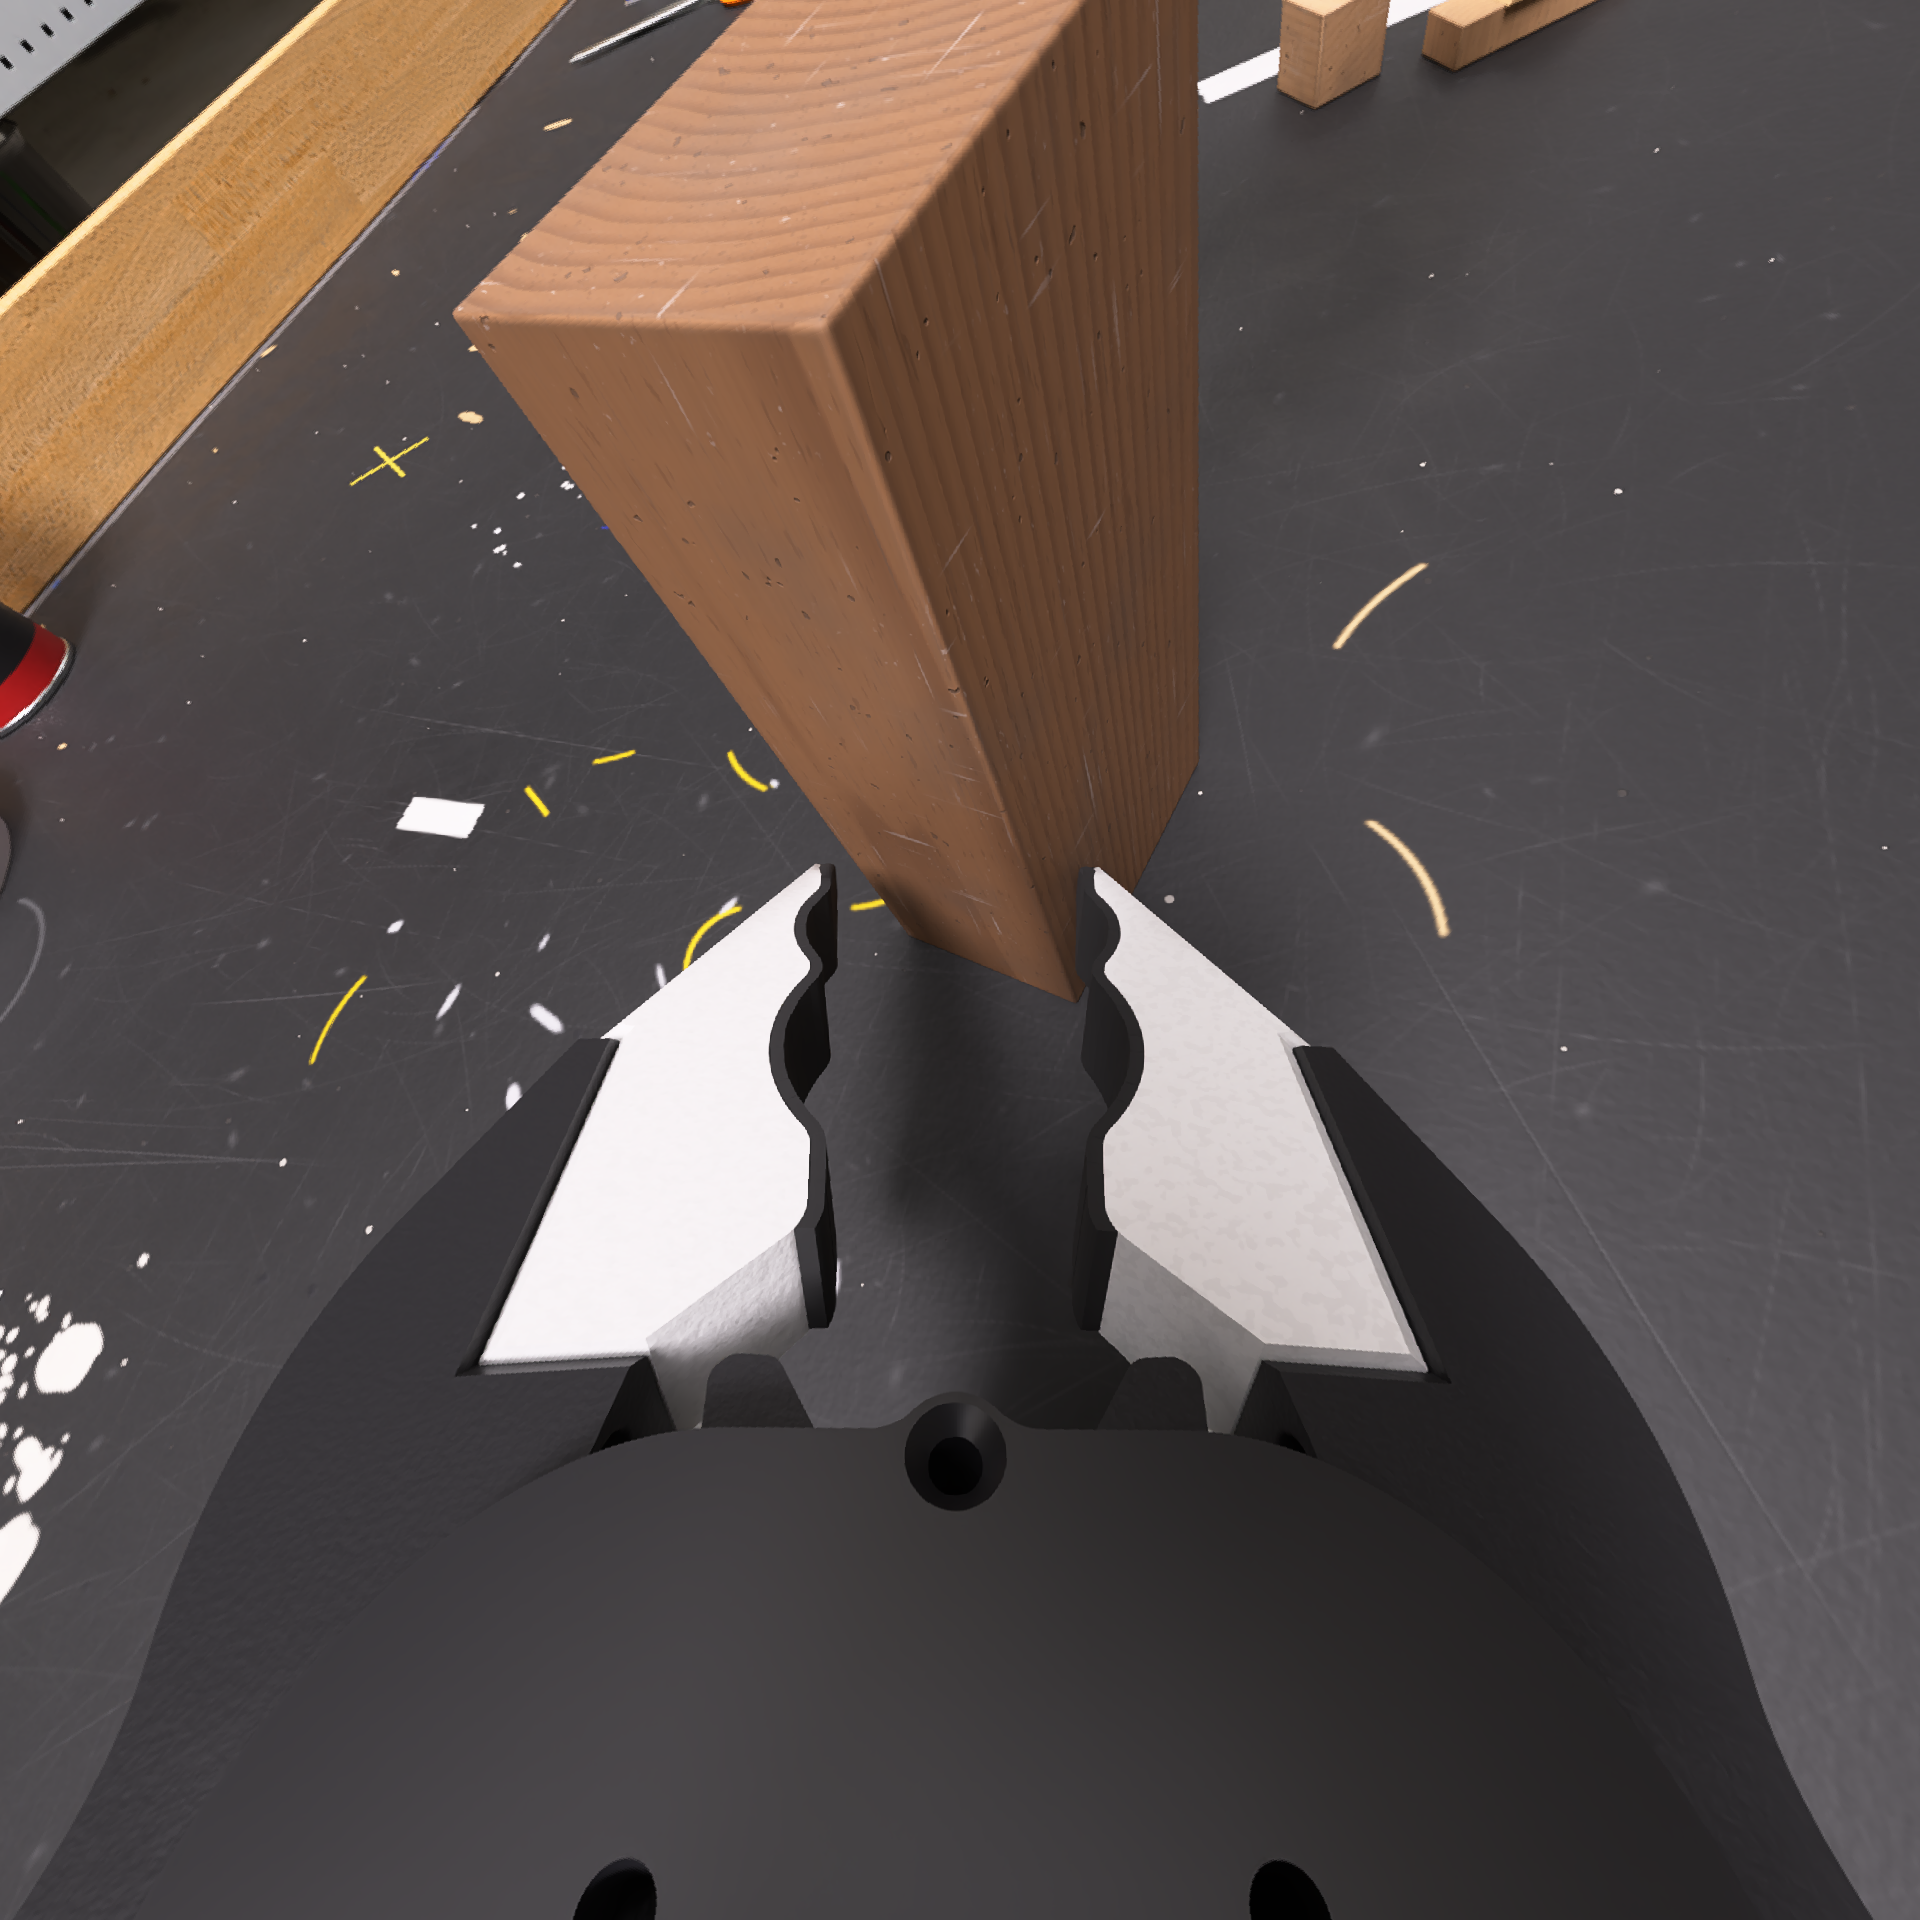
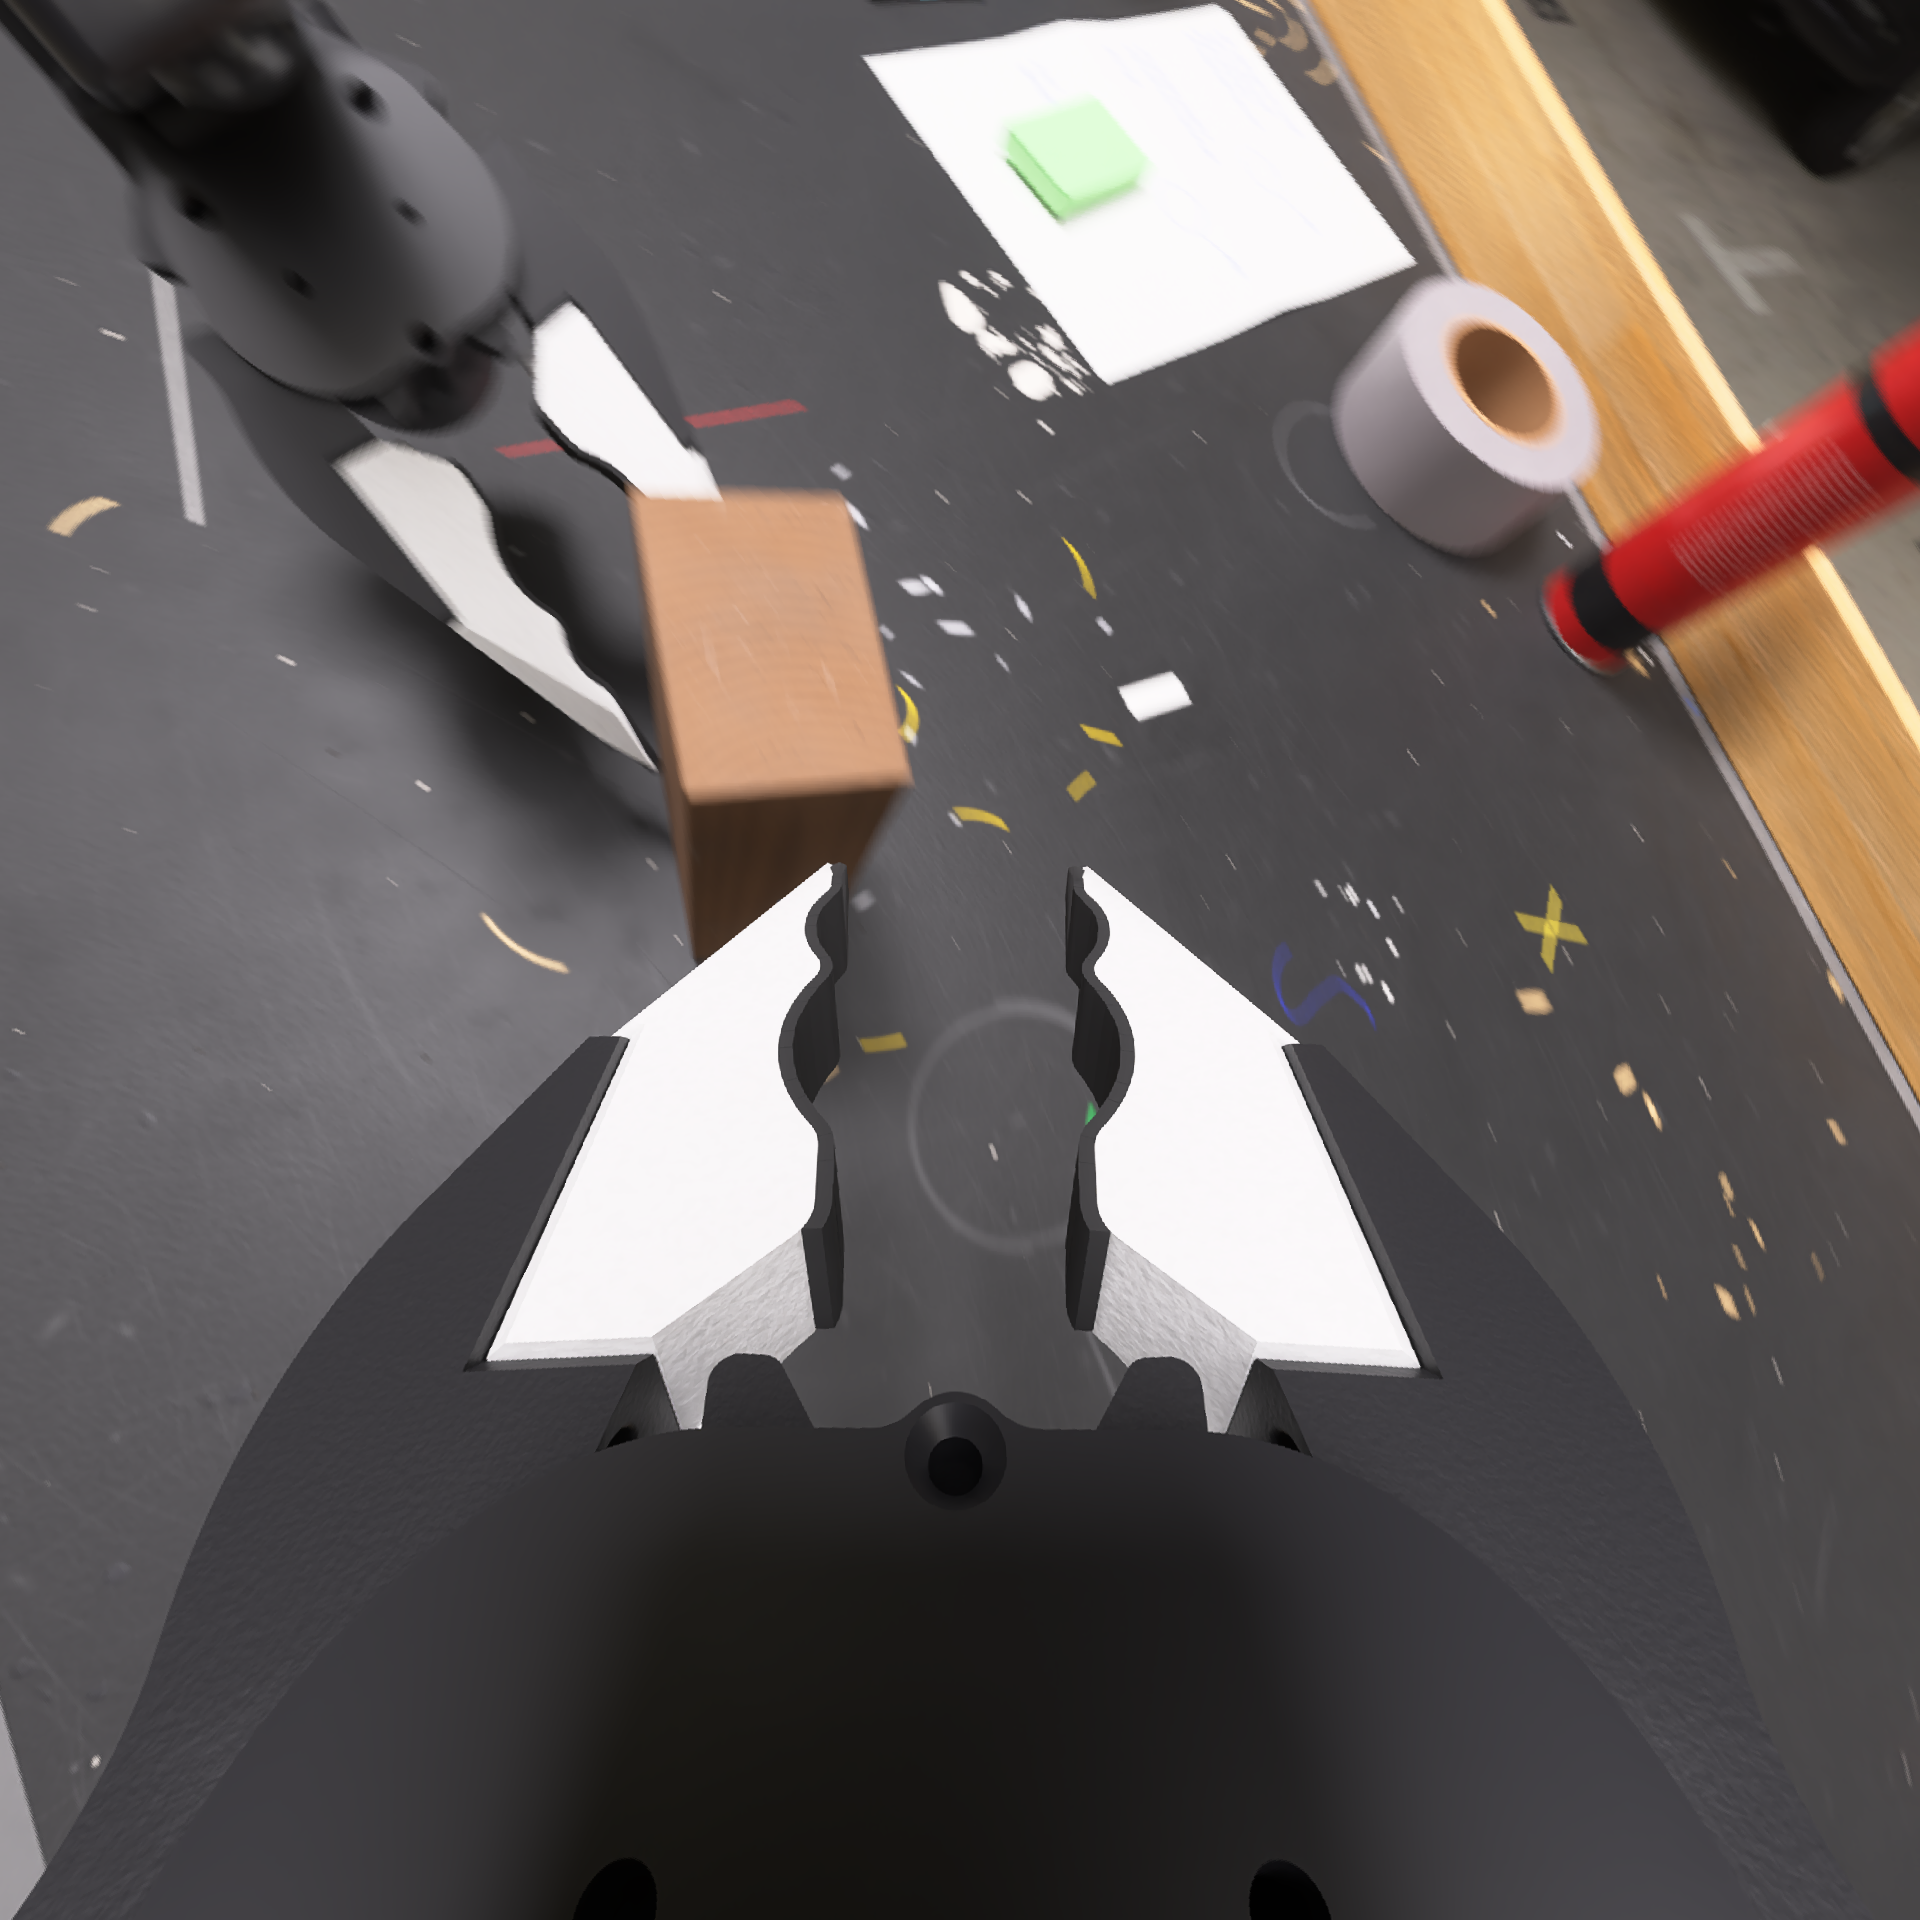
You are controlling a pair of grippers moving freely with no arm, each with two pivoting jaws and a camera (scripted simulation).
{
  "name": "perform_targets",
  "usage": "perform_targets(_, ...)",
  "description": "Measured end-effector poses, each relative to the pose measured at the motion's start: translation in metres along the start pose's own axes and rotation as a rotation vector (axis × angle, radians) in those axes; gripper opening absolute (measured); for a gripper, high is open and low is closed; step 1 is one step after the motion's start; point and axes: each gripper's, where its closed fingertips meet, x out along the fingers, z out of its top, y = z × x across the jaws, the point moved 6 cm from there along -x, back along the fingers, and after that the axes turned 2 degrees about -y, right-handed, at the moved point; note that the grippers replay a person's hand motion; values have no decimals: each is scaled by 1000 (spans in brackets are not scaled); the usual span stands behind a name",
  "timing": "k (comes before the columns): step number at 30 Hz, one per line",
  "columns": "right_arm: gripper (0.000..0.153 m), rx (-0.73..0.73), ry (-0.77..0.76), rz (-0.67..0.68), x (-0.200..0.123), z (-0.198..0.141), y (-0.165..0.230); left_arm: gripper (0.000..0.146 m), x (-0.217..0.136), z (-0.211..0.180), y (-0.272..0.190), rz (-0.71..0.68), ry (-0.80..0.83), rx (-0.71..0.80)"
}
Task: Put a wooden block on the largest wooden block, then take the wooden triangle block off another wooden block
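A large brown wooden block [image 1: 883, 416] stands upright on the dark table. My left gripper [image 1: 958, 883] is open and empty, its fingertips either side of the block's near bottom corner. Two small light wooden blocks [image 1: 1330, 47] [image 1: 1496, 31] stand far off at the top right, cut by the frame edge. In the right wrist view my right gripper [image 2: 956, 883] is open and empty above the table, with the brown block [image 2: 769, 665] just ahead to its left. The left gripper [image 2: 675, 623] shows behind that block. No triangle block is clearly visible.
A grey tape roll [image 2: 1465, 416] and a red tool handle [image 2: 1745, 520] lie at the right by the table's wooden border [image 2: 1662, 364]. A white sheet of paper [image 2: 1247, 260] with a green block [image 2: 1075, 156] on it lies at the far side.
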Motion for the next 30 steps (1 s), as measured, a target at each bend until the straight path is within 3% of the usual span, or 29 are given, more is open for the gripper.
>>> perform_targets(3,42,74,60,-120,-33,-47,-17,46,0,0,-1,-1,1,4)
perform_targets(9,50,302,321,-328,-80,-181,-54,47,0,2,-1,4,1,9)
perform_targets(13,53,390,465,-297,-91,-245,-54,47,1,1,0,7,7,5)
perform_targets(18,51,416,494,-187,-85,-274,-47,48,2,0,0,8,16,0)
perform_targets(21,30,424,485,-159,-82,-278,-48,48,3,-1,0,6,18,0)
perform_targets(23,30,410,423,-166,-81,-263,-48,48,3,-1,0,5,19,0)
perform_targets(26,30,324,275,-145,-76,-212,-42,47,4,-1,0,3,16,-4)
perform_targets(30,30,155,73,-79,-61,-117,-25,48,4,-1,0,3,13,-8)
